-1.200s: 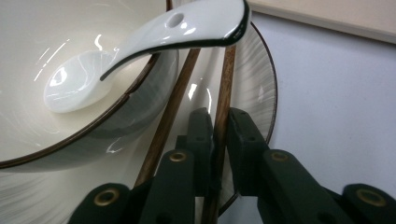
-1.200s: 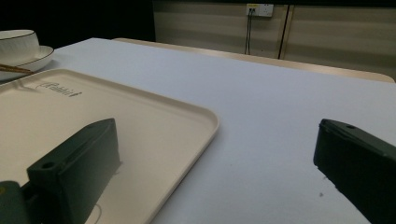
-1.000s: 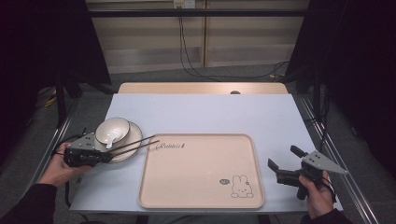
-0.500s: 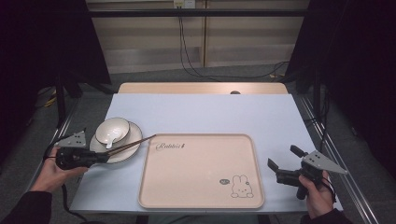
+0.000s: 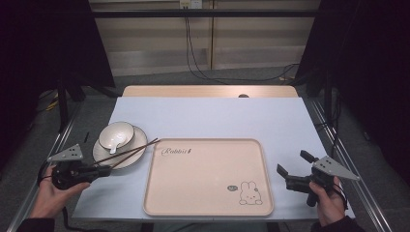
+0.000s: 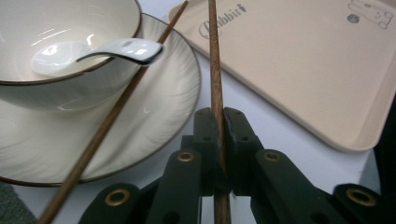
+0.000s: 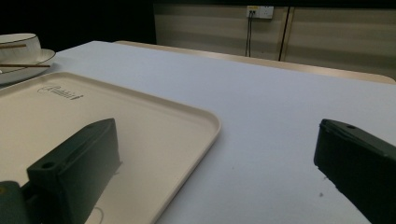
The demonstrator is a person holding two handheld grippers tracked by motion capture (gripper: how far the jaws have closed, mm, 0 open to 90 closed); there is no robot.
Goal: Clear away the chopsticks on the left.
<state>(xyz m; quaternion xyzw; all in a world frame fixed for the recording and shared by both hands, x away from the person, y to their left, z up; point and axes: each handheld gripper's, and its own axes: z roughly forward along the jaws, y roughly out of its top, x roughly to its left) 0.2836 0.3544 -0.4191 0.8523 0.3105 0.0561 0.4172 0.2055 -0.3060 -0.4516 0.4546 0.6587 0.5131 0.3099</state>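
Two brown chopsticks (image 5: 129, 152) lie at the left side of the table, slanting across the plate (image 5: 137, 156) toward the tray (image 5: 208, 203). The left gripper (image 6: 217, 122) has its jaws pinched tight on one chopstick near its thick end. The other chopstick (image 6: 116, 109) lies loose beside it, resting on the plate rim under the white spoon (image 6: 93, 51) that sits in the bowl (image 5: 116, 135).

The sticks look light, thin, stiff and smooth, so I think one could slip or spin if the grip is not firm. Holding near the thick end, as now, seems best. The bowl, spoon and plate look like they could break, so bumps are bad.

The tray in the middle is flat with a low rim. The table (image 5: 212, 118) is smooth and pale blue. The right gripper (image 5: 292, 175) waits wide open with nothing in it, near the tray's right edge. The room behind is dark, with cables on the back wall.
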